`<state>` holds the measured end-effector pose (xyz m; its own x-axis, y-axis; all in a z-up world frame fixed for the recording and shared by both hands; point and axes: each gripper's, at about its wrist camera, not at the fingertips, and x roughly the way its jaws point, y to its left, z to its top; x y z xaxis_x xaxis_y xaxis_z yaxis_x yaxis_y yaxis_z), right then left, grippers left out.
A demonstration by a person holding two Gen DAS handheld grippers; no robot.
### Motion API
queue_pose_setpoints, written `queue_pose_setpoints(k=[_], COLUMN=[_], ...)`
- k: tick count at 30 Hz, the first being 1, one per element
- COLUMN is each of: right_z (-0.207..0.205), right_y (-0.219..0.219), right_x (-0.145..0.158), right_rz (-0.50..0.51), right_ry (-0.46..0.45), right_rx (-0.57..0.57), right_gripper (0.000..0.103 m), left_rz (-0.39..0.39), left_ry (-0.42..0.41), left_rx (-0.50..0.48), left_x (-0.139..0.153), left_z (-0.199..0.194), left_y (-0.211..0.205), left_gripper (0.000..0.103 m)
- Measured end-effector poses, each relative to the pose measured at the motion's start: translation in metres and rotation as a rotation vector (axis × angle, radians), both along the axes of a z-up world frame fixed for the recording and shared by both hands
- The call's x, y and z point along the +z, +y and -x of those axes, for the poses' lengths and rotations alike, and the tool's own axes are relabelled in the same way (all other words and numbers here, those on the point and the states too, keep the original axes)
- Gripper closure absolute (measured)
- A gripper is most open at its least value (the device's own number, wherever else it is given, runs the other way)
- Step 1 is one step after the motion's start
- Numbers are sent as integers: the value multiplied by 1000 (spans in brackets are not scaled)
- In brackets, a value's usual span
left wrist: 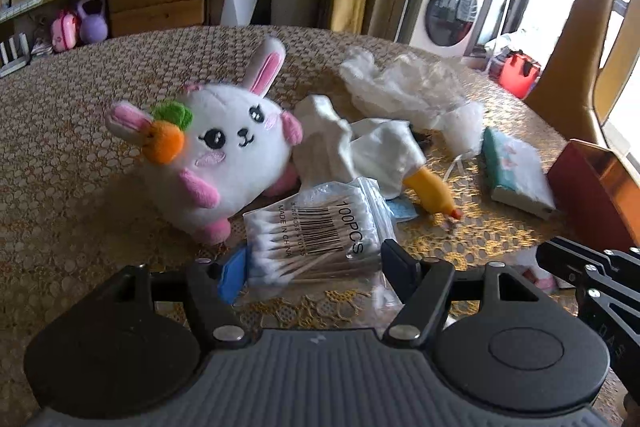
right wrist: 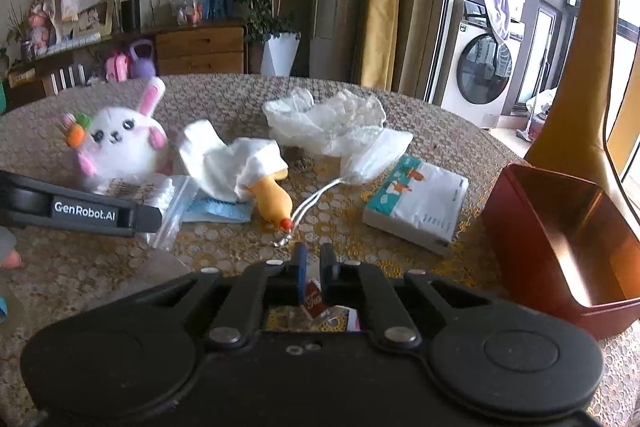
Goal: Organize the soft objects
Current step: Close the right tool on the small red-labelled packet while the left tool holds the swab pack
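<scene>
A clear bag of cotton swabs (left wrist: 316,239) sits between the pads of my left gripper (left wrist: 312,267), which is shut on it. Just behind it lies a white bunny plush (left wrist: 224,155) with a carrot on its ear. Crumpled white cloth (left wrist: 360,147) and a yellow soft toy (left wrist: 432,195) lie to its right. My right gripper (right wrist: 315,265) is shut on a small red-and-white packet (right wrist: 314,301), low over the table's near edge. The same bunny (right wrist: 120,143) and yellow toy (right wrist: 274,199) appear in the right wrist view, and a left gripper finger (right wrist: 88,213) reaches in from the left.
A tissue pack (right wrist: 420,203) and an open red box (right wrist: 560,239) stand on the right of the lace-covered round table (left wrist: 80,187). A crumpled clear plastic bag (right wrist: 328,123) and a face mask (right wrist: 376,155) lie farther back. Furniture and a washing machine stand beyond the table.
</scene>
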<state>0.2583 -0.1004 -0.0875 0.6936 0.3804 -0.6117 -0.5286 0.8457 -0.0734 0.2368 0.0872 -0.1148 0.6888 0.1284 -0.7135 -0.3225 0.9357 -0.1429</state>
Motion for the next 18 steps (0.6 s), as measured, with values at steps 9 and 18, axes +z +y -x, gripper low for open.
queue_pose_setpoints(k=[9, 18], right_z=[19, 7], right_y=[-28, -37], right_x=[26, 7], right_rz=[-36, -31], right_ry=[-48, 26], right_rx=[15, 10], right_gripper=[81, 48], left_rz=[1, 11], left_ry=[-66, -53], left_rx=[-64, -94], left_x=[34, 35], left_z=[28, 41], left_y=[-9, -10], left_gripper=[33, 33])
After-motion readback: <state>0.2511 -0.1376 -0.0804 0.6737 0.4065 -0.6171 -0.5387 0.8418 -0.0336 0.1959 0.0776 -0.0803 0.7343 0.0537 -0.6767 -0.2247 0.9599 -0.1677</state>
